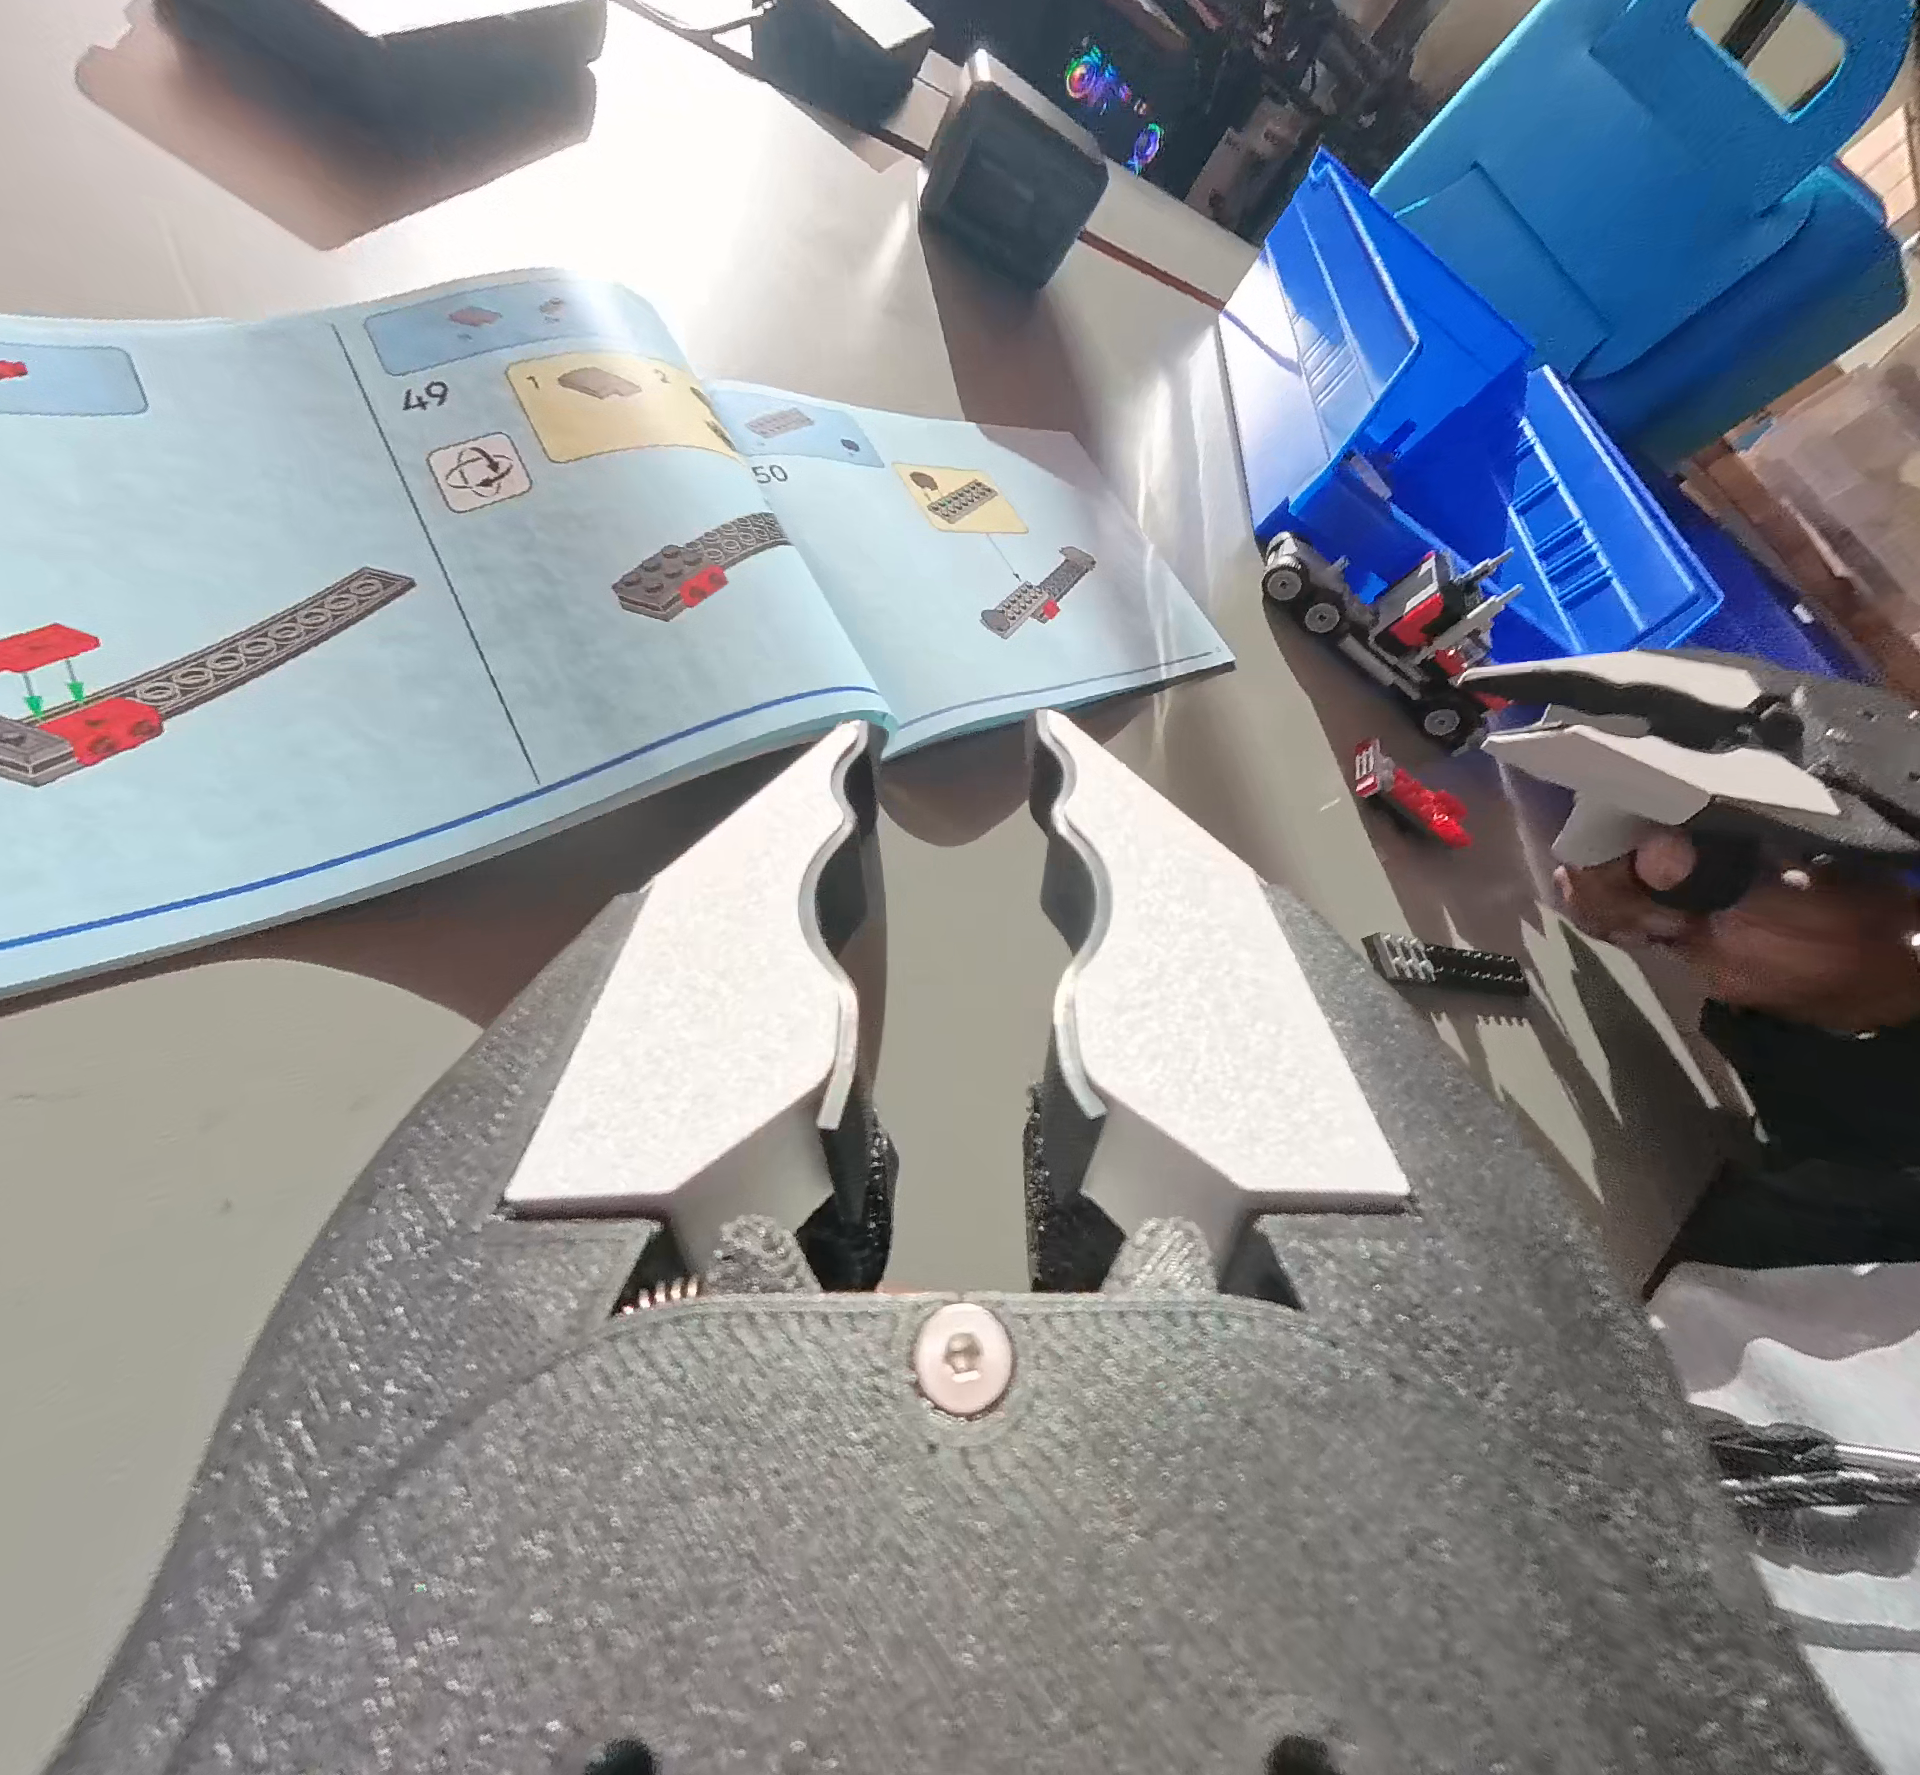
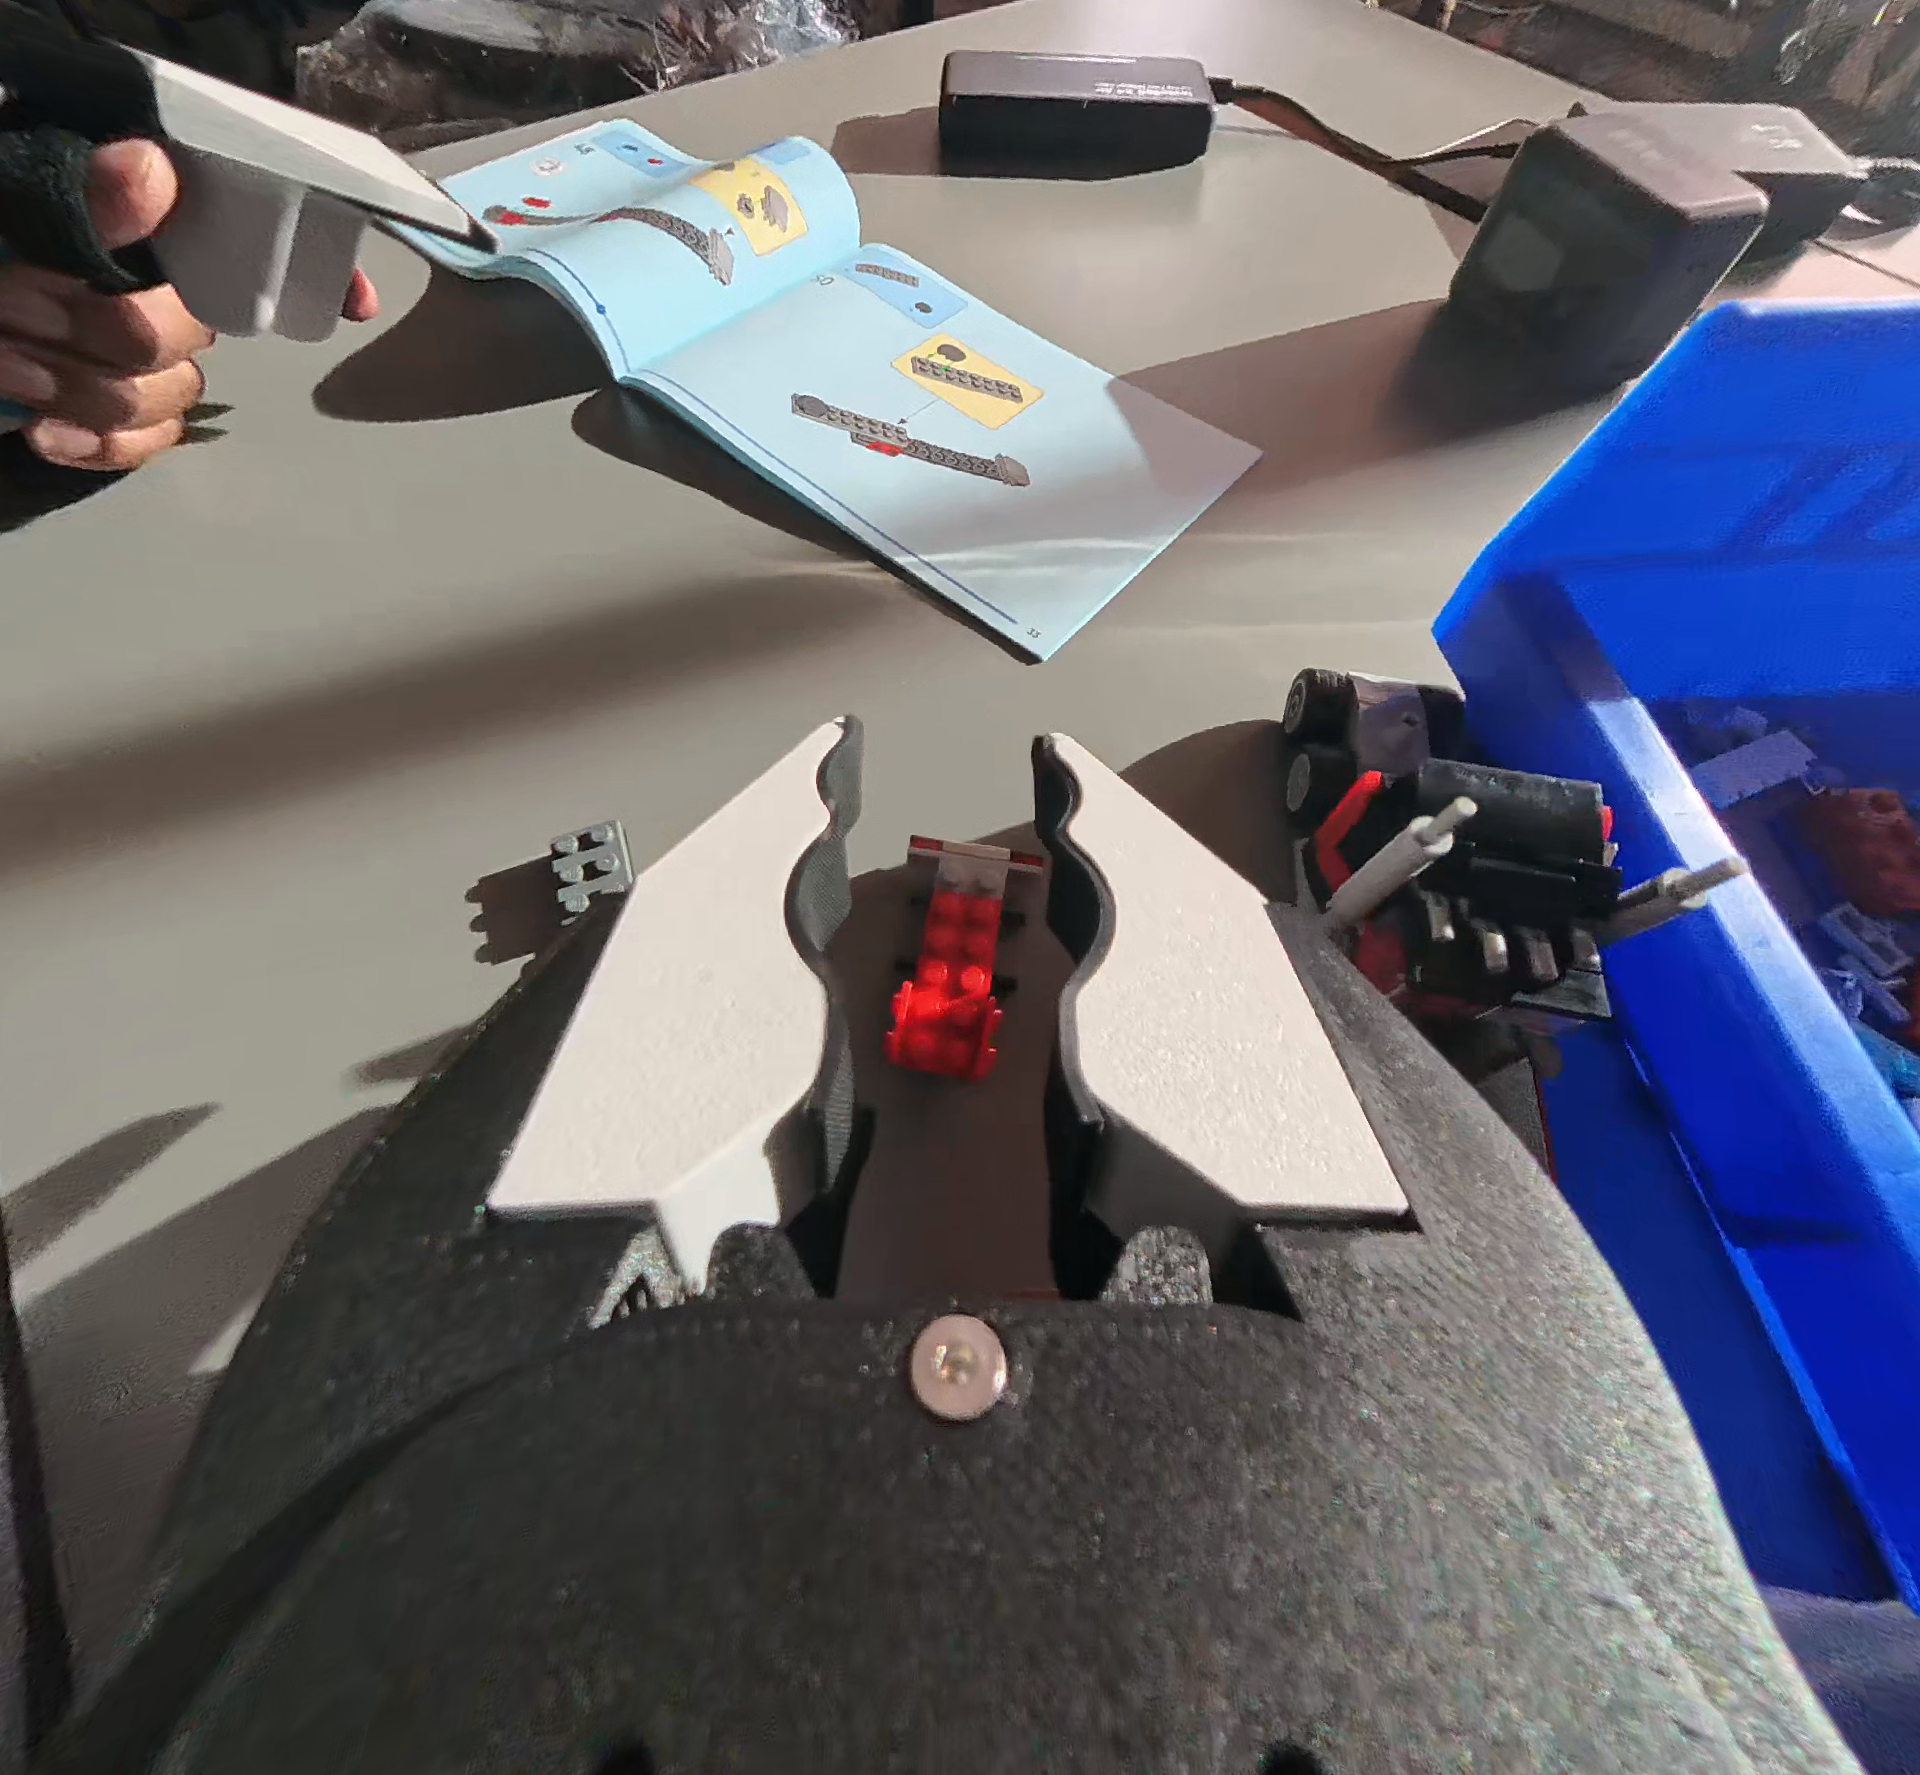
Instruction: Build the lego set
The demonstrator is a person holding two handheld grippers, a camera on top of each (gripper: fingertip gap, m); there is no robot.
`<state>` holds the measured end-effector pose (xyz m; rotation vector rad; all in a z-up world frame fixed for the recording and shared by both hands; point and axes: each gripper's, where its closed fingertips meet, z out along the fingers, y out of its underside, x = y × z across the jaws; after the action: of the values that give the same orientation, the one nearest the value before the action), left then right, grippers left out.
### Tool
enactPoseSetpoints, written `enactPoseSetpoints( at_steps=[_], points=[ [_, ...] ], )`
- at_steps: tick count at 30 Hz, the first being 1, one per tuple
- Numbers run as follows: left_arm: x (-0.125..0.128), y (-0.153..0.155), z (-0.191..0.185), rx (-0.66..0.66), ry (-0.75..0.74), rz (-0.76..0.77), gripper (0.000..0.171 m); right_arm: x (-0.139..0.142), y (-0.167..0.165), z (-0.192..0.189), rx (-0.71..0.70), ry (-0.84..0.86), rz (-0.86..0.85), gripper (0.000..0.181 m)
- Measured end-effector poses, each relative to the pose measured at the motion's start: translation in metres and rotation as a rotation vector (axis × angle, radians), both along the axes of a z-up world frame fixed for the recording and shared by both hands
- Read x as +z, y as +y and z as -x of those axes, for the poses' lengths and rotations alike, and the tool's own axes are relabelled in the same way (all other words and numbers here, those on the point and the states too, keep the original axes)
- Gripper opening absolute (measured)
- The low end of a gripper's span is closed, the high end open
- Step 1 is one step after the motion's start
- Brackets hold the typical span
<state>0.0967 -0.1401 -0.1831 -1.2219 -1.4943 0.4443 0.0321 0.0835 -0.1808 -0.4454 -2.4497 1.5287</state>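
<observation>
The left tool (image 1: 948,738) stands spread with nothing between its pale, matte, wavy-edged fingers, which rise from a rough, grainy black printed body held by one bright screw; their tips hang just at the near edge of the open instruction booklet (image 1: 436,572), a soft-curling, pale blue paper thing lying on the smooth grey counter (image 1: 260,1154). The right tool (image 2: 948,738), of the same build, is likewise spread and grips nothing; between its fingers, lower down on the counter, lies a small red studded lego assembly (image 2: 951,967) with a pale grey plate at its far end, and whether the fingers touch it cannot be told. Left of that tool sits a small light grey studded plate (image 2: 592,861), partly hidden by the tool's body. To the right, a black and red lego truck (image 2: 1455,873) with round wheels and pale grey pipes stands against the wall of a glossy blue plastic bin (image 2: 1621,686), which is cut off by the frame and holds loose pieces too dim to make out. In the left wrist view a black toothed piece (image 1: 1444,965) lies near the person's hand (image 1: 1683,904). Farther off rest a flat black power brick (image 2: 1075,110) and a boxy dark device (image 2: 1590,239), joined to cables.
</observation>
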Motion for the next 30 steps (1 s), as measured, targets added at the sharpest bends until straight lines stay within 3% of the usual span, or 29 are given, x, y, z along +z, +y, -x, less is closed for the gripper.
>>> enactPoseSetpoints(
  at_steps=[30],
  points=[
    [-0.0064, 0.0028, 0.003, -0.021, -0.04, -0.011, 0.029, -0.0012, 0.0032, 0.0067, -0.035, -0.034, 0.049, 0.033]
  ],
)
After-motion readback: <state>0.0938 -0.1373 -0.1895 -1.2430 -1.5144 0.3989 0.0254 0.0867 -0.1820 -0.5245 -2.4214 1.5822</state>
